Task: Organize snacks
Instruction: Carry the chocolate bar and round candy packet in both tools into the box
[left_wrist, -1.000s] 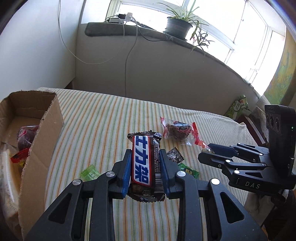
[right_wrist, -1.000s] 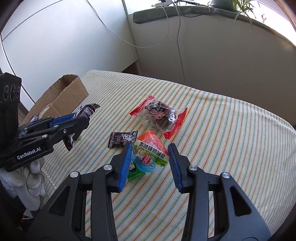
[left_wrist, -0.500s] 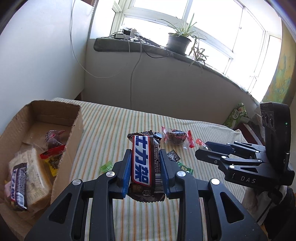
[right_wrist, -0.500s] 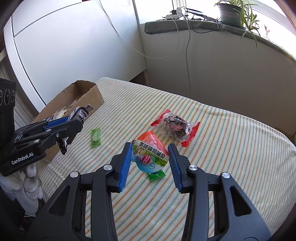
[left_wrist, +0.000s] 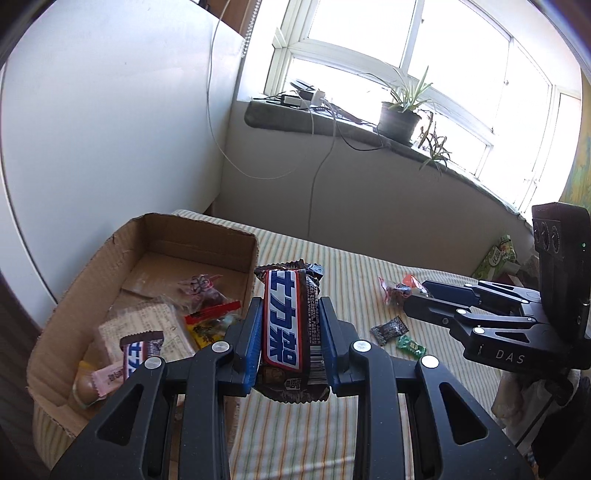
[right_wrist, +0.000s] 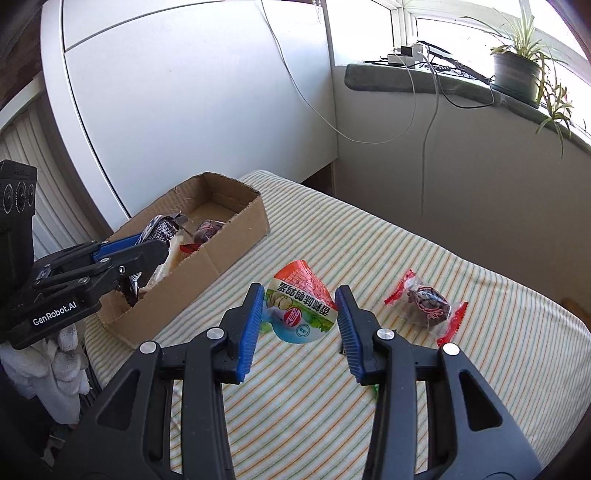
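2 snacks are off the table at once. Since 1 second ago the left gripper (left_wrist: 290, 334) has carried its chocolate bar (left_wrist: 288, 325) away from the middle of the striped tablecloth (right_wrist: 369, 236) to the cardboard box (left_wrist: 192, 236), which then showed only as a flap at the left edge of the left wrist view and now fills its lower left. Seen from the right wrist, the left gripper (right_wrist: 147, 247) now hangs over the near end of the box (right_wrist: 221, 236) instead of beside it. The right gripper (right_wrist: 299, 319) has lifted its pouch (right_wrist: 299, 306) higher, and the green candy that lay under it is mostly hidden behind a finger.

Both jaws are clamped: the left on the chocolate bar, held upright with its blue, white and red label facing the camera and brown crimped ends above and below the blue pads; the right on the pouch, a rounded packet with a red top, white band of print and blue-green lower edge, pinched at its sides.

Inside the box lie a second bar with the same label (left_wrist: 138, 354), a pale biscuit pack (left_wrist: 147, 325) and a few small wrapped sweets. On the cloth remain a red-ended wrapped date (right_wrist: 424, 306), a dark candy (left_wrist: 388, 330) and a green candy (left_wrist: 410, 345).
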